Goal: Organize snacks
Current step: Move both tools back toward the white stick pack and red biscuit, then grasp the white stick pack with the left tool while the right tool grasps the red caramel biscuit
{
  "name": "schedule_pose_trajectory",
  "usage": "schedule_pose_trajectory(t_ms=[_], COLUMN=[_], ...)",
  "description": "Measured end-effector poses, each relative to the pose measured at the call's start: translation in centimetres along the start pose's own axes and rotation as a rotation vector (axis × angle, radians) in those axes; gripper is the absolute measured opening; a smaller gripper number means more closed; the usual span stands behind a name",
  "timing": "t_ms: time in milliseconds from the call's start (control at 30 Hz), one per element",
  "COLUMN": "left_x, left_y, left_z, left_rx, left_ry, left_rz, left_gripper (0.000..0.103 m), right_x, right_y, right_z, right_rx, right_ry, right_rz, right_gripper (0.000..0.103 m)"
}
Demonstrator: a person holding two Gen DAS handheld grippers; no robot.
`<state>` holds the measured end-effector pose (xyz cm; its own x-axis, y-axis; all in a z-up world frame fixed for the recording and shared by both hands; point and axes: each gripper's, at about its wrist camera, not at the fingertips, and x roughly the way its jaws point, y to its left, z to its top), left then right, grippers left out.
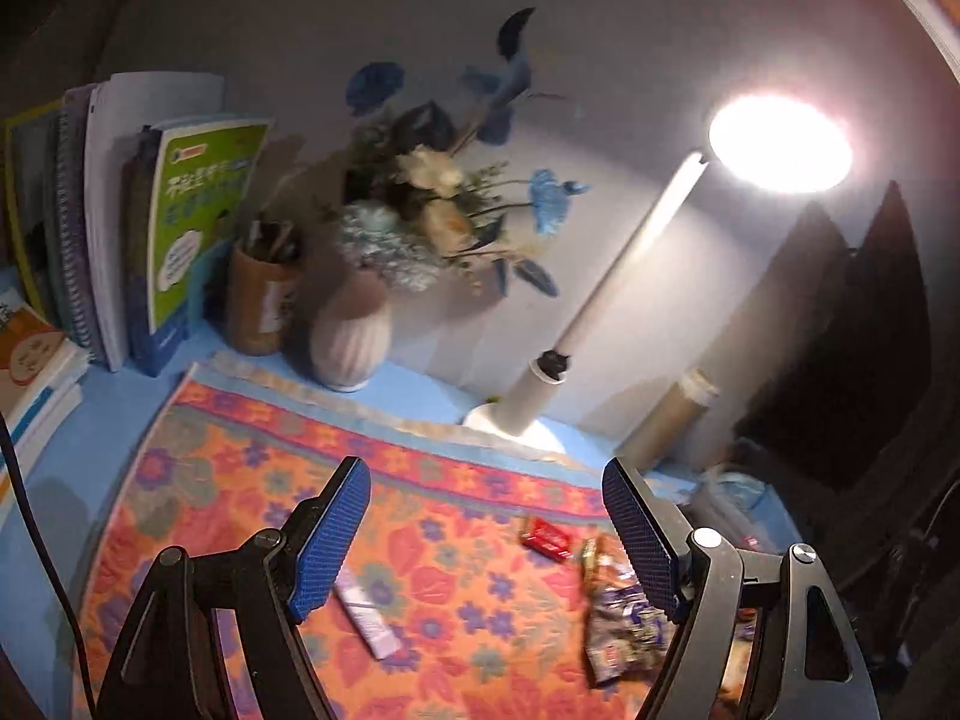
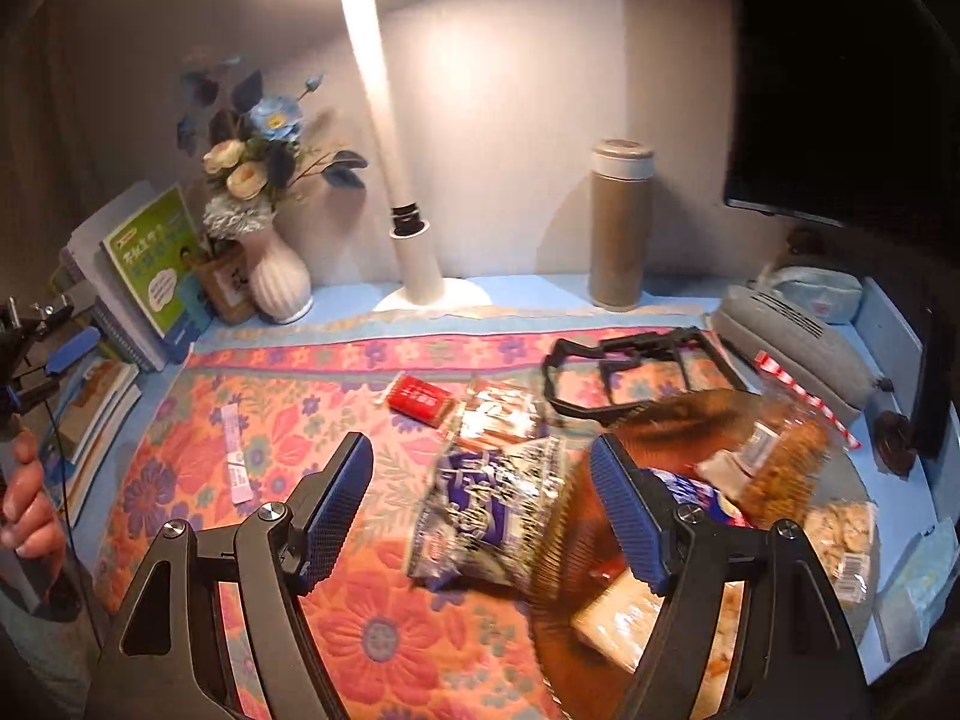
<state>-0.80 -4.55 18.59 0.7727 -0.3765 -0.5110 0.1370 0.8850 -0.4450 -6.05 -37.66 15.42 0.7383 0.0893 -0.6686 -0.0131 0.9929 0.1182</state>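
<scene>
A blue-and-white snack bag (image 2: pixel 480 510) lies on the floral cloth (image 2: pixel 336 612) with its right edge at the rim of a woven basket (image 2: pixel 564 546) that already holds other packets, while a red packet (image 2: pixel 420 399) and a pale stick sachet (image 2: pixel 235 461) lie loose farther left. The right claw (image 2: pixel 480 516) hovers released, jaws straddling the bag; the left claw (image 1: pixel 486 540) is also spread wide and empty. The sorting looks partly done, and the next move likely calls for lowering onto the bag and pinching it.

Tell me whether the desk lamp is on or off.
On. The desk lamp has a head that glows bright white in both wrist views and casts light on the wall and the floral mat below.
</scene>
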Motion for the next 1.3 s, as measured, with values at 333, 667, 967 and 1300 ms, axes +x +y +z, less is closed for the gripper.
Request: schedule_pose_trajectory(t_ms=[333,667,967,1300], left_x=[6.7,13.9,15.5,15.5], left_y=[4.6,7.3,6.7,7.3], left_z=[-3.1,-8.1,-8.7,-8.5], left_rx=[0.0,-0.066,0.038,0.111], left_ry=[0.193,0.375,0.337,0.312], left_rz=[0.145,0.168,0.22,0.281], left_gripper=[0.077,0.067,0.065,0.033], right_x=[6.8,15.8,21.7,25.2], right_y=[4.6,6.3,7.1,6.9], right_z=[1.9,2.9,1.9,1.8], right_rx=[-0.099,-0.151,-0.253,-0.3], right_ry=[0.114,0.289,0.405,0.424], right_rz=[0.013,-0.028,-0.102,-0.143], right_gripper=[0.075,0.074,0.074,0.073])
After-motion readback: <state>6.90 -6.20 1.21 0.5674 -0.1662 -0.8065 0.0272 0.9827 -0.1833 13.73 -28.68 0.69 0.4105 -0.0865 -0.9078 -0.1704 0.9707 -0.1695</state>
